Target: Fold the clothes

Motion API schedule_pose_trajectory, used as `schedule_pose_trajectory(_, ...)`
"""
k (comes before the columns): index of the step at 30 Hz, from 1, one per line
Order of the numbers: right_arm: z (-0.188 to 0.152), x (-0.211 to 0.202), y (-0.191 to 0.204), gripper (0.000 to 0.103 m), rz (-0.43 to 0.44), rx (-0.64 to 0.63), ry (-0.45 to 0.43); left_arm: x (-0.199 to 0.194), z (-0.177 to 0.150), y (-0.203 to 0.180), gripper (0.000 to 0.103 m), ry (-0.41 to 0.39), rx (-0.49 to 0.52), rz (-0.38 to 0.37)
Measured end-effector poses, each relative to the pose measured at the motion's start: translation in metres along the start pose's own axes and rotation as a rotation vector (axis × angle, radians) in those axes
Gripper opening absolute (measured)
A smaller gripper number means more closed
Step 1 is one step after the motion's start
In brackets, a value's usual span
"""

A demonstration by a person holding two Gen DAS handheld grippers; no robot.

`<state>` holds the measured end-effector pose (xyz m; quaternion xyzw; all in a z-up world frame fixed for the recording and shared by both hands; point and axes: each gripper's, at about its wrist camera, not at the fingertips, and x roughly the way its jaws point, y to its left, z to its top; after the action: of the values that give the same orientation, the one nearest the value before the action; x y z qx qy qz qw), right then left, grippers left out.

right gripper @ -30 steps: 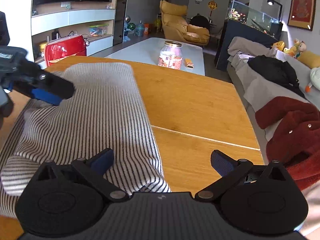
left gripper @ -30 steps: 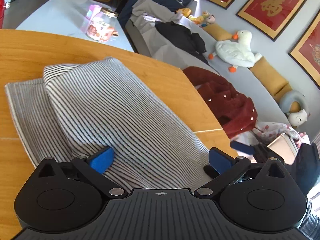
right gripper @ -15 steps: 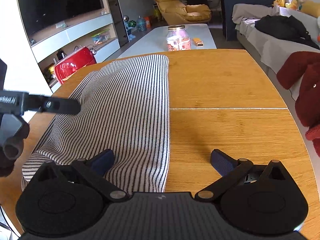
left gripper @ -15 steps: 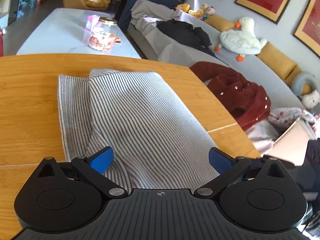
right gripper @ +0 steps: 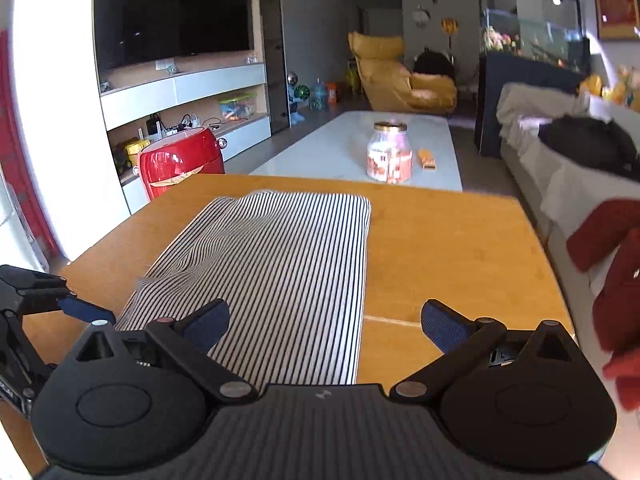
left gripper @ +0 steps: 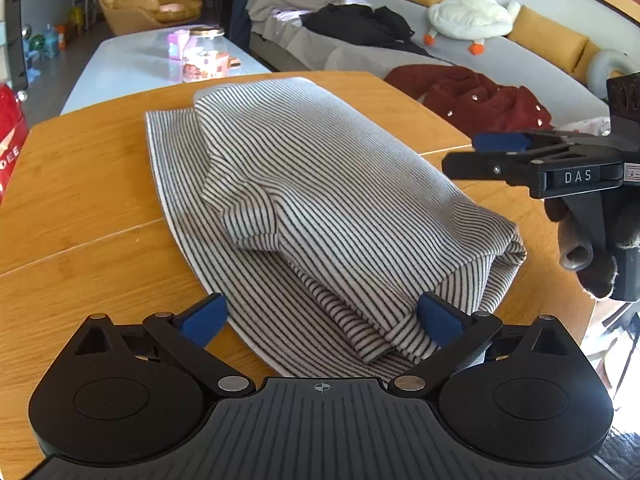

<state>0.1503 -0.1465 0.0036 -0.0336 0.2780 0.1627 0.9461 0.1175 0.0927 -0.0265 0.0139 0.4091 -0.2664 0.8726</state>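
Note:
A grey-and-white striped garment (left gripper: 320, 200) lies folded in a long shape on the wooden table (left gripper: 80, 168); it also shows in the right wrist view (right gripper: 288, 264). My left gripper (left gripper: 322, 318) is open at the garment's near end, with nothing between its blue pads. My right gripper (right gripper: 324, 322) is open above the garment's near right edge and holds nothing. The right gripper also shows at the right in the left wrist view (left gripper: 532, 160). The left gripper shows at the lower left in the right wrist view (right gripper: 52, 304).
A glass jar (right gripper: 389, 152) stands on a white coffee table (right gripper: 340, 148) beyond the wooden table. A red appliance (right gripper: 180, 162) sits at the far left. A sofa with a red coat (left gripper: 480, 96), black clothes and a stuffed goose (left gripper: 472, 20) runs along the right.
Both grippers have drawn back toward the near end of the garment and away from it. The garment lies still on the table. The right gripper has come into the left wrist view.

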Motion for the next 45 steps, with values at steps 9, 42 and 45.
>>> schedule_pose_trajectory(9, -0.027, 0.015, 0.010, 0.075, 0.038, -0.042, 0.111, -0.016, -0.005, 0.008, 0.103, -0.020, -0.073, -0.027)
schedule_pose_trajectory(42, -0.025, -0.040, -0.060, 0.060, 0.001, 0.242, 0.134, 0.052, 0.110, 0.073, 0.102, -0.195, -0.448, -0.210)
schedule_pose_trajectory(45, -0.032, -0.052, -0.082, 0.059, 0.099, 0.501, 0.150, 0.078, 0.127, 0.086, 0.100, -0.162, -0.478, -0.169)
